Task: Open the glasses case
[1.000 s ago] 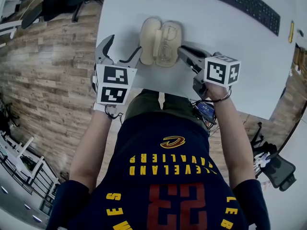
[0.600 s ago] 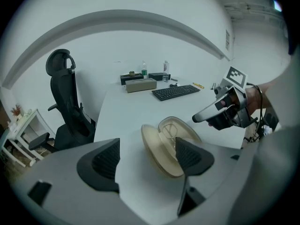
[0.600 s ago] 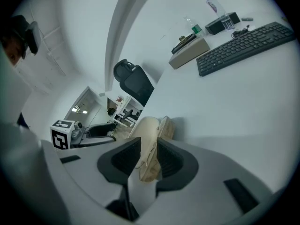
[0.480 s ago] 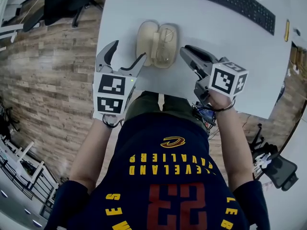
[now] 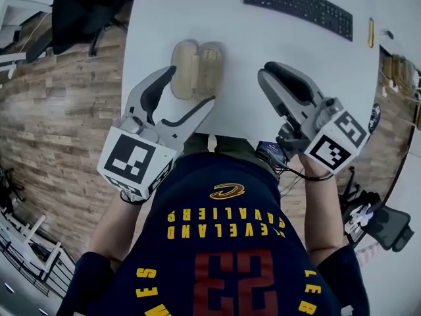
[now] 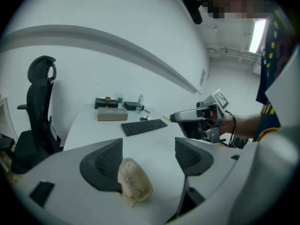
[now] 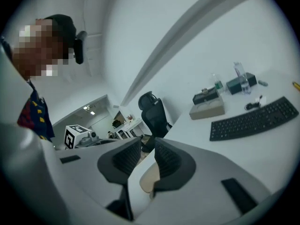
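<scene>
The beige glasses case [image 5: 196, 70] lies open on the white table [image 5: 263, 38], its two halves spread side by side. My left gripper [image 5: 189, 87] hovers above its near edge, raised off the table, jaws wide apart and empty. In the left gripper view the case [image 6: 134, 185] shows below and beyond the left jaw, apart from it. My right gripper [image 5: 276, 71] hangs to the right of the case, also raised, with a narrow gap between its jaws and nothing in it. The right gripper view shows a slice of the case [image 7: 147, 181] far beyond the jaws.
A black keyboard [image 5: 297, 6] lies at the table's far side, with a yellow pen [image 5: 371, 31] to its right. A tan box [image 6: 112, 115] and small bottles stand at the table's far end. A black office chair [image 5: 79, 5] stands on the wooden floor to the left.
Both grippers have lifted off the table and drawn back from the case toward the person. The right jaws have parted a little. The case stays open where it lay.
</scene>
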`<state>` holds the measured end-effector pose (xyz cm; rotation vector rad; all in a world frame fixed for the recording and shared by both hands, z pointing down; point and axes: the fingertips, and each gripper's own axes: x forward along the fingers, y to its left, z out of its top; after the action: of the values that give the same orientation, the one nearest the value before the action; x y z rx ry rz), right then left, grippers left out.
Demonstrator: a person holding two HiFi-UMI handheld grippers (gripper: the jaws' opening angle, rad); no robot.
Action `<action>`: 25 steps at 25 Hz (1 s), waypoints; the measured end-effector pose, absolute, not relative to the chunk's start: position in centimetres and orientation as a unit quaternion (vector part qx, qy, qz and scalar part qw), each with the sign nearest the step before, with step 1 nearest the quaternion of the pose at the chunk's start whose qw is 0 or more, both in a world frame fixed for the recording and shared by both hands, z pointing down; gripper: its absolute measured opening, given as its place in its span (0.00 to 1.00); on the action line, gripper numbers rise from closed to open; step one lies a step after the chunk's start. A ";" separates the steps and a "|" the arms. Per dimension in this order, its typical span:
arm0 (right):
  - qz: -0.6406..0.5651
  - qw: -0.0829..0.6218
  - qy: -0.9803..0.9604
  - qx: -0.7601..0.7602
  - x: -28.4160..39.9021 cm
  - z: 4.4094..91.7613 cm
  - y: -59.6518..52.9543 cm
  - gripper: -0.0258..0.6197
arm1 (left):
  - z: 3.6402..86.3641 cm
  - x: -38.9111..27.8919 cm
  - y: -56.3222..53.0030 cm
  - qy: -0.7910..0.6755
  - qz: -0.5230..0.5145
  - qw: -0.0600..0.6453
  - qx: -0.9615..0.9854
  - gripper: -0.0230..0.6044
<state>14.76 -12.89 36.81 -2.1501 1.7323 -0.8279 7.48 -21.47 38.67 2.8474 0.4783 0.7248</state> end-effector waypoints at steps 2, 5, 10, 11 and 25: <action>-0.244 0.112 0.599 -0.754 16.1 35.1 -10.9 0.19 | 36.9 7.6 -19.9 0.182 0.220 0.082 0.955 0.62; -0.220 0.099 0.565 -0.789 19.1 34.5 -6.2 0.18 | 35.6 7.5 -18.3 0.197 0.211 0.084 0.954 0.62; -0.201 0.077 0.495 -0.842 21.9 32.3 1.5 0.18 | 34.5 7.2 -17.7 0.199 0.213 0.094 0.952 0.62; -0.196 0.078 0.486 -0.848 21.8 31.2 2.6 0.18 | 34.3 7.1 -17.8 0.197 0.212 0.095 0.953 0.62; -0.135 0.107 0.555 -0.814 10.1 21.1 -5.5 0.09 | 27.0 7.2 -17.9 0.214 0.120 0.134 0.960 0.51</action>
<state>10.08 -5.52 21.09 -2.3971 1.6327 -0.3973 7.17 -17.85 27.02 2.7834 0.6210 0.3471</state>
